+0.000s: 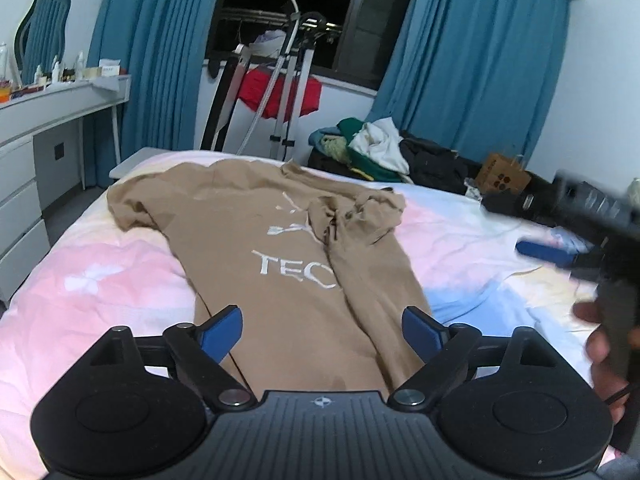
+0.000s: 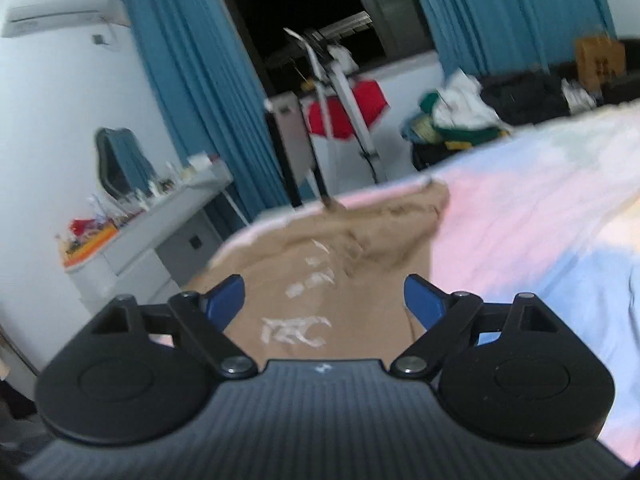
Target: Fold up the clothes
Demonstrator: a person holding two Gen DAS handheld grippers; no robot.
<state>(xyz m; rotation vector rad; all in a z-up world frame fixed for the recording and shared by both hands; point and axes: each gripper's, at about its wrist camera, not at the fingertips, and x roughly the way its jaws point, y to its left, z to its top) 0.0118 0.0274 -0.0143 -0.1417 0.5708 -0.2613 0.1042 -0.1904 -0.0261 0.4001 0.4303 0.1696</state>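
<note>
Where blurred elsewhere, shirt (image 1: 280,264) lettering sharp.

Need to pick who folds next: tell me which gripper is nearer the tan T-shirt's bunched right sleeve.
Right. The right gripper hovers beside the bunched sleeve; the left gripper is over the hem.

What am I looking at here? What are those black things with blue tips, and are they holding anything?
There is no robot here: a person holds a two-finger clamp in each hand, each with a camera looking forward along its fingers. One picture is from the left gripper, the other from the right gripper. Both stand open and hold nothing. Below them a tan T-shirt with white lettering lies on the pastel pink-and-blue bedspread, one side already folded over. The left view also catches the other clamp, blurred, at its right edge.
</note>
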